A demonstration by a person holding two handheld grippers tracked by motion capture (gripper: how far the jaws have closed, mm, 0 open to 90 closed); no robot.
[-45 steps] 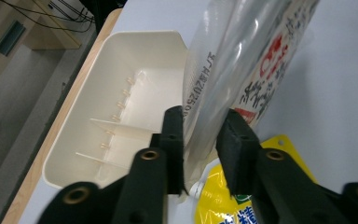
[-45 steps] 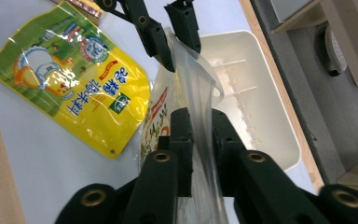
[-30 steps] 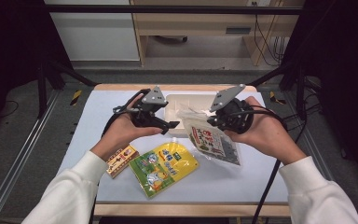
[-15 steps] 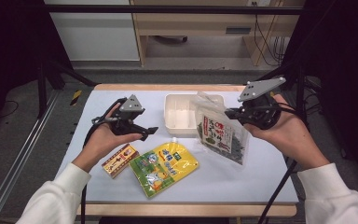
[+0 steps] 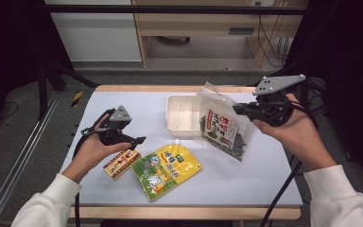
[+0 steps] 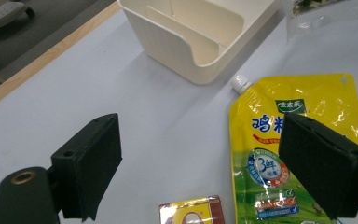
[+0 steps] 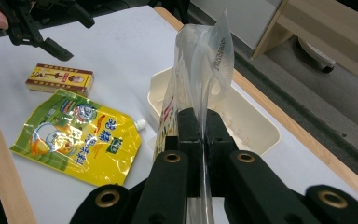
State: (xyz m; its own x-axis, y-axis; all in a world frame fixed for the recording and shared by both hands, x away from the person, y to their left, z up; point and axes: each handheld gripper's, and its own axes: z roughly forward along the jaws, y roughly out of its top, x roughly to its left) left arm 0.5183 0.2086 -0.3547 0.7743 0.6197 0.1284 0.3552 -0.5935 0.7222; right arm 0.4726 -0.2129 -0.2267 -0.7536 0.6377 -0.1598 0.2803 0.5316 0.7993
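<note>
While the right gripper [image 5: 238, 109] is pinching the seaweed bag [image 5: 227, 128] by its edge, holding it upright beside the white box [image 5: 183, 113], the left gripper [image 5: 139, 140] is hanging over the yellow pouch [image 5: 168, 169], its fingers having just been opening wide, nothing between them. Risk: the slick film slipping from that thin edge-grip, dropping the bag short of the box.

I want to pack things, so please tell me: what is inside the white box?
The white box seems empty, with only a divider wall inside. The seaweed bag covers its right part in the high view.
</note>
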